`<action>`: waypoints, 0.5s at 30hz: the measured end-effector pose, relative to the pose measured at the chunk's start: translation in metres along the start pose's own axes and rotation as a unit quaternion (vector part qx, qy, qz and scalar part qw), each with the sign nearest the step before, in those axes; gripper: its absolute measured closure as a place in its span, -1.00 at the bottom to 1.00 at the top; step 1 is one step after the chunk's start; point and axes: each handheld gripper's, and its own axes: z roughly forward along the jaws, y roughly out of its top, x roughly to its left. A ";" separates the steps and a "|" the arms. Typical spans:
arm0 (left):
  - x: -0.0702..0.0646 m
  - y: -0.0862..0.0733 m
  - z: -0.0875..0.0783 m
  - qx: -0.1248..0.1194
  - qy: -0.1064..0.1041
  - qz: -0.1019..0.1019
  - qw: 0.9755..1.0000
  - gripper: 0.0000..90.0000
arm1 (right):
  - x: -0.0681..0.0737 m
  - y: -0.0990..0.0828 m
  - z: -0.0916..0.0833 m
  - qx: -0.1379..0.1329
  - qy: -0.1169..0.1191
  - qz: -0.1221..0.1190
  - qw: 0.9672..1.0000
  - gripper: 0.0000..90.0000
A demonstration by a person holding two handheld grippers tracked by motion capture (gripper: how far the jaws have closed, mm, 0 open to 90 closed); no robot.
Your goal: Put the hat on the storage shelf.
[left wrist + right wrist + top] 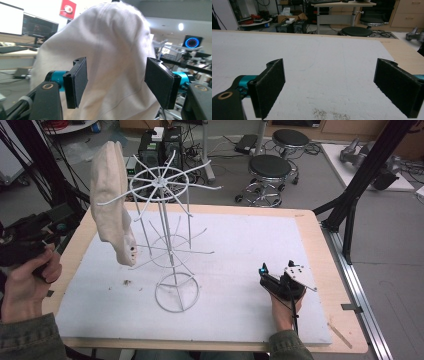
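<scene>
Cream cloth [111,200] hangs from an upper arm of the white wire rack [167,235] on the table [320,250]. Left hand-held gripper [116,82] stands wide, pads clear of the fabric just ahead. Backing straight away should avoid snagging the drape or tipping the rack. Right hand-held gripper [280,281] rests wide and empty on the white mat [317,72].

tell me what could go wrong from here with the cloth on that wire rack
1. The cream cloth hangs from just one outer arm of the white wire rack, well off to one side; it could slip off.
2. The left gripper is open with the cloth close in front of its fingers, not pressed; pulling away could drag the fabric.
3. The rack is tall and thin, and the right gripper rests far from it, so a tug might tip it.
</scene>
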 end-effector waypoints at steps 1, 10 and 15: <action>0.000 -0.002 -0.001 0.002 0.002 0.002 1.000 -0.23 | 0.000 0.000 0.000 0.001 0.001 -0.001 1.000 -0.80; 0.003 -0.019 -0.005 0.007 0.027 0.017 0.999 -0.24 | 0.000 0.000 0.000 0.001 0.001 0.000 1.000 -0.80; 0.006 -0.029 -0.011 0.007 0.038 0.015 0.999 -0.24 | -0.001 0.000 0.000 0.001 0.001 -0.001 1.000 -0.80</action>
